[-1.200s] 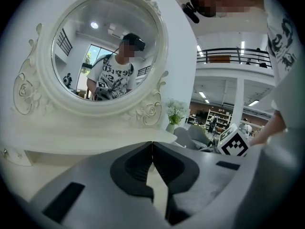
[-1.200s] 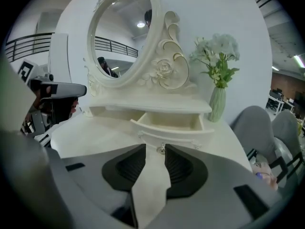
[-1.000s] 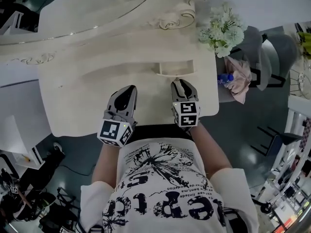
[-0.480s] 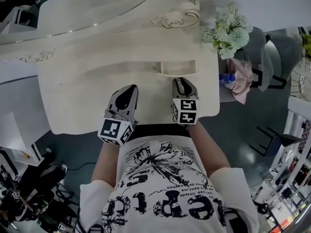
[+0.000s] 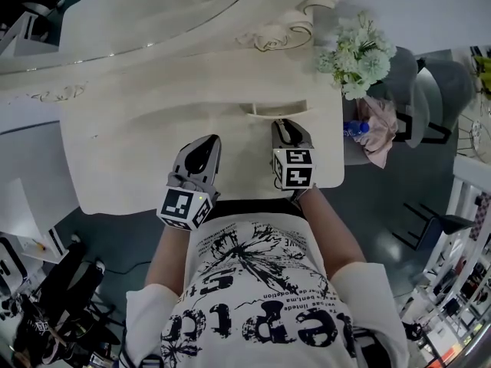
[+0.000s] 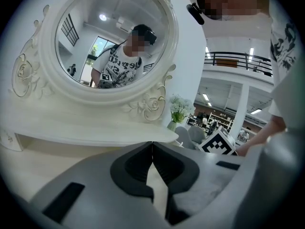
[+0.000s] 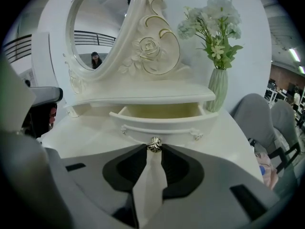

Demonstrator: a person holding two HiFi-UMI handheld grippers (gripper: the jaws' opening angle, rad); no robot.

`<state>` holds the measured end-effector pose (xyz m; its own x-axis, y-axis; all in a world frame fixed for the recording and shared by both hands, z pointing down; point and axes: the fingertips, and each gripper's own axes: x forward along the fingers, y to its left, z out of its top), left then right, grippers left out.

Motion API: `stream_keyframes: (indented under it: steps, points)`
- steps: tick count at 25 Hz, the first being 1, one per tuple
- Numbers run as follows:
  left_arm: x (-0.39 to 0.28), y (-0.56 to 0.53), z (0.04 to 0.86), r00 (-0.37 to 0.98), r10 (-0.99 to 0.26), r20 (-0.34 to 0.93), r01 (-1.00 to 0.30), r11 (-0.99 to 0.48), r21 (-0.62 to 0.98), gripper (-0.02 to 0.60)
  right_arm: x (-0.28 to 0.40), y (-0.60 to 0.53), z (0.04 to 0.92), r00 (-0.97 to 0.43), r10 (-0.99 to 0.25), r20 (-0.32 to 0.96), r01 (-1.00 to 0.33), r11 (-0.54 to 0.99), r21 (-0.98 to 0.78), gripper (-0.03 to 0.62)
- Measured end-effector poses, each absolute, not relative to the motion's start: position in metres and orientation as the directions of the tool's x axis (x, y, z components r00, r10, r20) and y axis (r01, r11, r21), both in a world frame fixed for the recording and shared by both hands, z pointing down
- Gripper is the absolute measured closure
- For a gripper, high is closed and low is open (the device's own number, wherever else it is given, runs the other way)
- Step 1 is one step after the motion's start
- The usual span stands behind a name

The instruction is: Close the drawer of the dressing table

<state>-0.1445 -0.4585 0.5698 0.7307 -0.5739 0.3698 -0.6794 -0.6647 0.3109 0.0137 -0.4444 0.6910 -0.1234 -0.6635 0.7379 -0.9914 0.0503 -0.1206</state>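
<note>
The small drawer (image 7: 162, 117) of the white dressing table (image 5: 138, 152) stands pulled out under the shelf, its inside bare. Its metal knob (image 7: 154, 144) sits between the fingertips of my right gripper (image 7: 153, 147), whose jaws have just been closing and now touch the knob on both sides. From above, the right gripper (image 5: 282, 123) reaches the drawer (image 5: 276, 108) front. My left gripper (image 5: 201, 142) hovers over the tabletop to the left, shut with nothing in it; its tips (image 6: 152, 144) meet.
An oval mirror (image 6: 109, 42) in a carved frame rises at the back. A vase of white flowers (image 7: 217, 87) stands at the table's right end. Grey chairs (image 5: 430, 83), a pink cloth (image 5: 380, 129) and a bottle (image 5: 355, 125) lie beyond the right edge.
My right gripper has edged forward to the drawer front. The left gripper has stayed where it was.
</note>
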Motion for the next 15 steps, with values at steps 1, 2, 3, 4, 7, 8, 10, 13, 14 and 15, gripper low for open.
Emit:
stream_keyframes:
  steps: [1, 2, 3, 4, 7, 8, 10, 13, 14, 15]
  points:
    - [-0.145, -0.459, 0.57, 0.729, -0.576, 0.371, -0.681, -0.663, 0.311, 0.563, 0.014, -0.448, 0.691, -0.128, -0.663, 0.737, -0.991, 0.054, -0.123, 0.488]
    - [-0.145, -0.46, 0.57, 0.726, -0.577, 0.373, -0.684, -0.66, 0.31, 0.563, 0.014, -0.451, 0.69, -0.132, -0.662, 0.737, -0.99, 0.058, -0.125, 0.488]
    - [-0.145, -0.46, 0.571, 0.723, -0.579, 0.377, -0.687, -0.657, 0.31, 0.563, 0.014, -0.453, 0.691, -0.136, -0.661, 0.738, -0.99, 0.061, -0.127, 0.488]
    - [-0.145, -0.46, 0.572, 0.72, -0.58, 0.381, -0.69, -0.653, 0.31, 0.563, 0.015, -0.456, 0.691, -0.139, -0.659, 0.739, -0.99, 0.065, -0.128, 0.488]
    - [-0.144, -0.459, 0.574, 0.716, -0.578, 0.391, -0.695, -0.644, 0.319, 0.563, 0.017, -0.463, 0.692, -0.145, -0.657, 0.74, -0.989, 0.075, -0.127, 0.488]
    - [-0.143, -0.459, 0.575, 0.716, -0.578, 0.392, -0.695, -0.641, 0.325, 0.563, 0.019, -0.466, 0.692, -0.147, -0.656, 0.74, -0.989, 0.078, -0.127, 0.488]
    - [-0.142, -0.458, 0.575, 0.716, -0.579, 0.391, -0.697, -0.631, 0.34, 0.563, 0.02, -0.471, 0.692, -0.154, -0.654, 0.741, -0.988, 0.083, -0.132, 0.488]
    - [-0.144, -0.461, 0.574, 0.709, -0.589, 0.388, -0.705, -0.612, 0.359, 0.563, 0.02, -0.48, 0.69, -0.163, -0.66, 0.733, -0.986, 0.091, -0.138, 0.488]
    - [-0.145, -0.462, 0.573, 0.705, -0.594, 0.388, -0.709, -0.605, 0.363, 0.563, 0.02, -0.483, 0.689, -0.164, -0.662, 0.731, -0.986, 0.093, -0.137, 0.488]
    - [-0.146, -0.463, 0.573, 0.701, -0.599, 0.388, -0.713, -0.598, 0.365, 0.563, 0.021, -0.487, 0.689, -0.164, -0.662, 0.731, -0.986, 0.094, -0.136, 0.488]
